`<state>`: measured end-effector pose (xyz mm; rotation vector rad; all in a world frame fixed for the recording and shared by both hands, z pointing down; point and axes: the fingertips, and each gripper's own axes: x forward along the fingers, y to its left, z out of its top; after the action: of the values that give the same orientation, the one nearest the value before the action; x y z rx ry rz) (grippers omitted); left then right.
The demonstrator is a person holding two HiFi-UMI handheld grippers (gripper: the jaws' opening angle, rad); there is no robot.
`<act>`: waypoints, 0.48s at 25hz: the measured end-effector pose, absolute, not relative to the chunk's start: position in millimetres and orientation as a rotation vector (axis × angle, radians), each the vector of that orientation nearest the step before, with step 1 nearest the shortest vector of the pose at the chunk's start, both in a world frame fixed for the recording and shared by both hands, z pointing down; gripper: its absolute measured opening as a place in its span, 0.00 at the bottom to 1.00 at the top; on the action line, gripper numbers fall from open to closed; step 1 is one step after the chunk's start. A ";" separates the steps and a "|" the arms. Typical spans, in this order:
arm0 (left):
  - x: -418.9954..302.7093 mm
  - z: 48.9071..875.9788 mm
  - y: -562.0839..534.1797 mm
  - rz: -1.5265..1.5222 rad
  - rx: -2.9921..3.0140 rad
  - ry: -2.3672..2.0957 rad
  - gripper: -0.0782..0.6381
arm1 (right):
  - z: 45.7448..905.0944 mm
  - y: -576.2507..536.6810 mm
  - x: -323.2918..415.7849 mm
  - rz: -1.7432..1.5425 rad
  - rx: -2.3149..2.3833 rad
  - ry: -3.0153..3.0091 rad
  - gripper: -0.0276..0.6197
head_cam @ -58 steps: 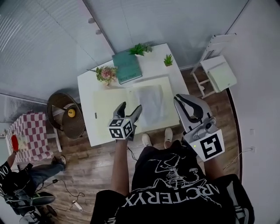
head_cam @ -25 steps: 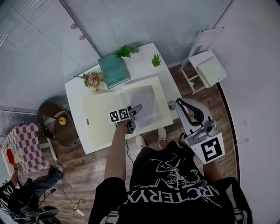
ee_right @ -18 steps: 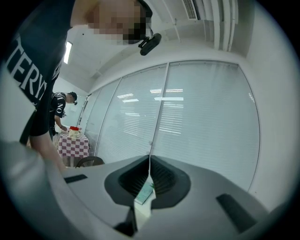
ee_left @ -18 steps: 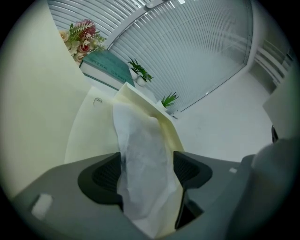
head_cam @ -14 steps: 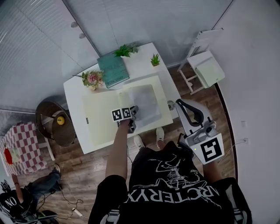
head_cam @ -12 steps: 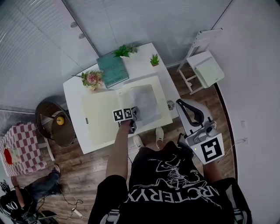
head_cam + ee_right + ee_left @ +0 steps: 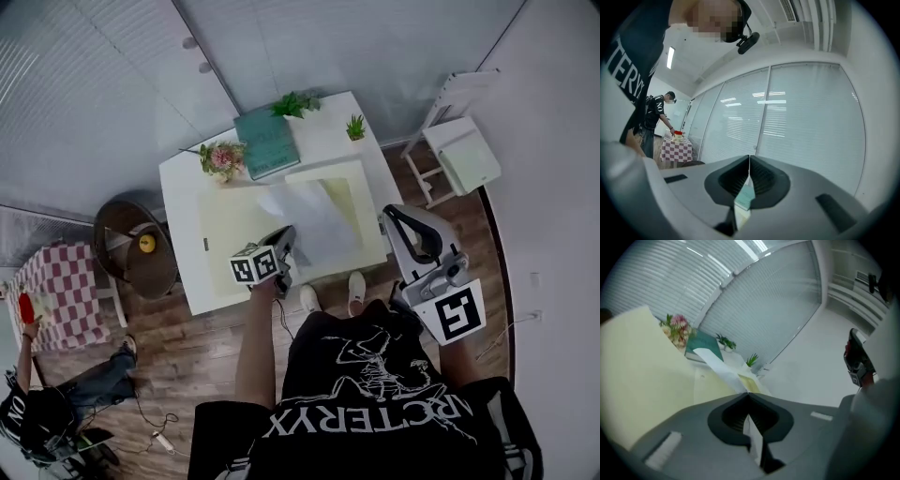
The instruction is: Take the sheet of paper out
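The white sheet of paper (image 7: 305,211) lies over the right half of an open pale-yellow folder (image 7: 220,220) on the white table (image 7: 183,183). Its near corner is lifted off the folder. My left gripper (image 7: 286,232) is shut on that corner above the table's front part. In the left gripper view the sheet (image 7: 715,365) runs from the closed tips of the left gripper (image 7: 748,393) back toward the folder (image 7: 637,371). My right gripper (image 7: 388,214) hangs past the table's right front corner, jaws together, clear of the paper. In its own view the right gripper (image 7: 749,157) faces the windows.
A teal book (image 7: 267,141), a flower pot (image 7: 222,157) and two small green plants (image 7: 295,103) (image 7: 355,127) stand along the table's far side. A white stool (image 7: 464,155) is at the right. At the left are a wicker chair (image 7: 131,248) and a checked table (image 7: 52,291).
My left gripper came down open onto the sheet's near corner, shut on it, then rose toward me, and the corner lifted off the folder. The right gripper stayed put.
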<state>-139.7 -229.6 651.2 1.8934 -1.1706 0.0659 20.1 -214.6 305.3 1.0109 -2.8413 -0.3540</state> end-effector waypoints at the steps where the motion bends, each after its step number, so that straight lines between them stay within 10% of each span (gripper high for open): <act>1: -151.3 633.8 -222.4 0.058 1.921 -1.218 0.12 | 304.4 -214.1 15.7 -0.354 0.998 -2.857 0.06; 12: -248.5 394.1 -161.8 -0.007 2.241 -1.909 0.12 | 297.4 -202.3 -36.8 -0.374 0.830 -2.965 0.06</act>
<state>-248.5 -161.8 394.1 2.2414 -1.9093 -0.0069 -36.8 -202.3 297.4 0.8302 -2.9645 -0.3742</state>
